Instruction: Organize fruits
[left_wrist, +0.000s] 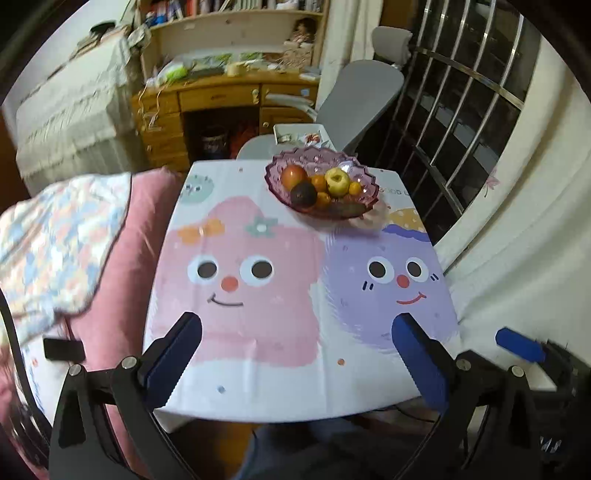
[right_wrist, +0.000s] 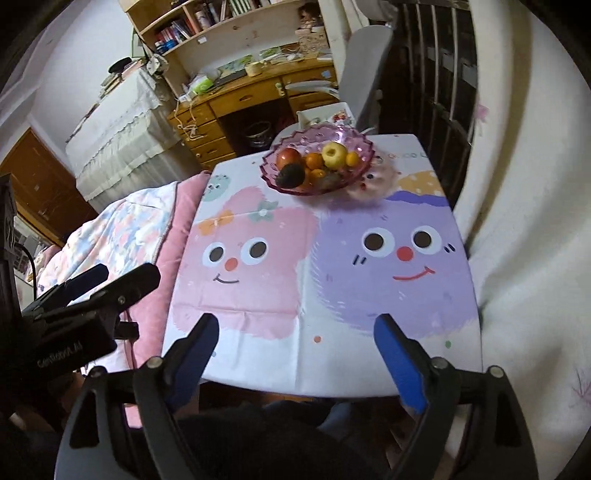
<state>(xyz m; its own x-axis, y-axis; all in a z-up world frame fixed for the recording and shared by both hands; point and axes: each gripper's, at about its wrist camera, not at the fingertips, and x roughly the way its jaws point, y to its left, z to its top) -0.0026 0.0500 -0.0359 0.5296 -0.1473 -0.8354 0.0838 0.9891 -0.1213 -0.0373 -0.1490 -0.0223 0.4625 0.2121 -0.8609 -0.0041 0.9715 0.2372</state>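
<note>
A pink glass fruit bowl (left_wrist: 364, 206) stands at the far end of the table and also shows in the right wrist view (right_wrist: 354, 142). It holds a red apple (left_wrist: 293, 176), a yellow-green apple (left_wrist: 337, 181), a dark round fruit (left_wrist: 303, 194), several small oranges (left_wrist: 318, 182) and a brownish fruit at its front. My left gripper (left_wrist: 295, 332) is open and empty over the near edge of the table. My right gripper (right_wrist: 297, 328) is open and empty at the near edge, far from the bowl.
The table wears a cartoon-face cloth (left_wrist: 258, 317). A pink cushion with a patterned blanket (left_wrist: 55, 240) lies to the left. A grey chair (left_wrist: 362, 96) and a wooden desk (left_wrist: 221, 99) stand behind. A white curtain (left_wrist: 517, 240) hangs at the right.
</note>
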